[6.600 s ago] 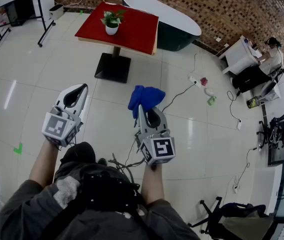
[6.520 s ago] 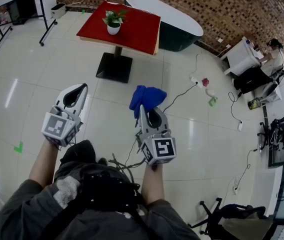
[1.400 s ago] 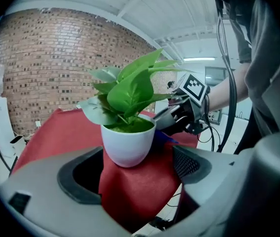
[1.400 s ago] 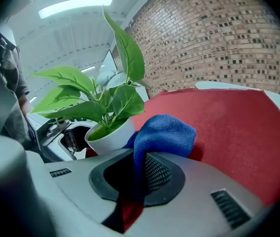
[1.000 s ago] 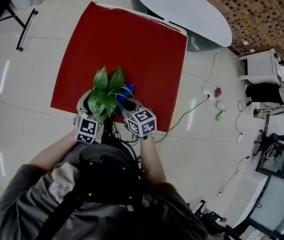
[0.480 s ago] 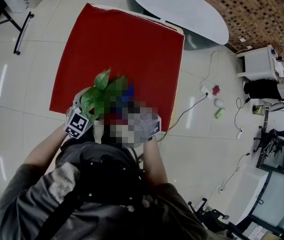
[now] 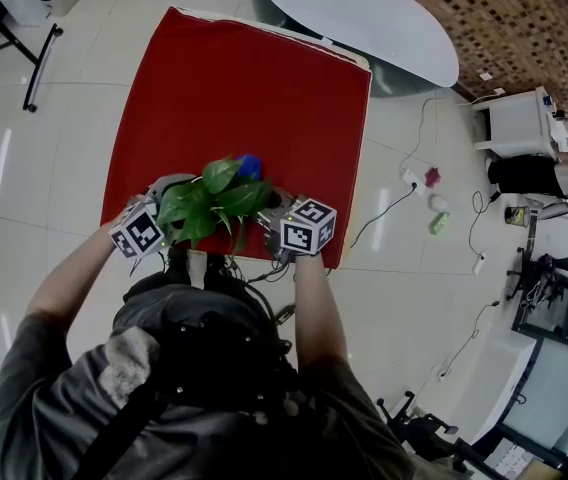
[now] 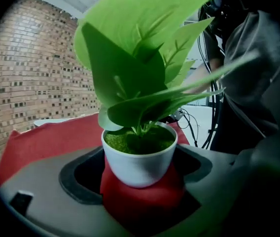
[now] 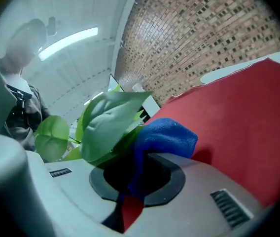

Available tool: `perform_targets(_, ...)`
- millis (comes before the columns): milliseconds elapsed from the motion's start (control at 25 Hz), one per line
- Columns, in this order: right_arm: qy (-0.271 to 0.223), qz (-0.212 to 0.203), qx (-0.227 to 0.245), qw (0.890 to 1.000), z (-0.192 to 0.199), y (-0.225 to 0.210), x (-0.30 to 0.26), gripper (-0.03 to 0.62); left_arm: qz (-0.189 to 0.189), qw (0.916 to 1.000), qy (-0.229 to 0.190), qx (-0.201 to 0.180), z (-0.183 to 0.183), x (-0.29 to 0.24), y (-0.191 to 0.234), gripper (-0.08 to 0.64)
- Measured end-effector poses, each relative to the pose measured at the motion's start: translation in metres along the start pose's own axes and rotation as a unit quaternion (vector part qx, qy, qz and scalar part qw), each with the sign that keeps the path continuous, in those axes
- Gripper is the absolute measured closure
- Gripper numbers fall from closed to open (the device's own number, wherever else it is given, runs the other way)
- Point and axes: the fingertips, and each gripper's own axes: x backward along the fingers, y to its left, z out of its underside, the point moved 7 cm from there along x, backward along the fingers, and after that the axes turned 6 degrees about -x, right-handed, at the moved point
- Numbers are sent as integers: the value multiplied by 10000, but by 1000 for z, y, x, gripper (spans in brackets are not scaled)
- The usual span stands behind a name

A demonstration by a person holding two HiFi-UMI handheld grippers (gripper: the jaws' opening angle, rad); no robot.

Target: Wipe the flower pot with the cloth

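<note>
The left gripper point(image 7: 160, 190), jaws closed on the white pot point(image 8: 139, 166), works at the red surface point(image 7: 234, 88); the right gripper point(image 7: 270, 210) pinches a blue cloth point(image 9: 167, 135) beside the leaves point(image 7: 209, 203).

One flower pot point(image 8: 139, 164), one cloth point(image 9: 167, 135), one red table point(image 7: 254, 88), one left gripper point(image 7: 174, 190), one right gripper point(image 7: 269, 208).

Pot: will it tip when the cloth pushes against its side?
Probably top-heavy: broad leaves spread well beyond the small pot, which narrows toward its base. Its smooth white wall may slip under the cloth. The left gripper's jaws around it should steady it.
</note>
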Motion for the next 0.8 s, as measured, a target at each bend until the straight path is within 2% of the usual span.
perform_targets(200, 183, -143, -117, 9997, -4, -11, -14, 531, 395, 9992, 6, -72, 1, -3, 7, 98)
perform_targets(360, 449, -28, 3, 9990, 2, -21, -23, 531, 453, 9990, -15, -28, 6, -6, 8, 95)
perform_targets(480, 633, 196, 234, 9975, 6, -23, -30, 531, 416, 9991, -7, 11, 8, -6, 8, 92)
perform_targets(640, 624, 481, 489, 9957, 8, -20, -32, 531, 298, 9995, 107, -5, 5, -4, 7, 94)
perform_targets(800, 582, 609, 651, 9943, 11, -20, -27, 531, -105, 9987, 481, -131, 9, 9, 7, 95)
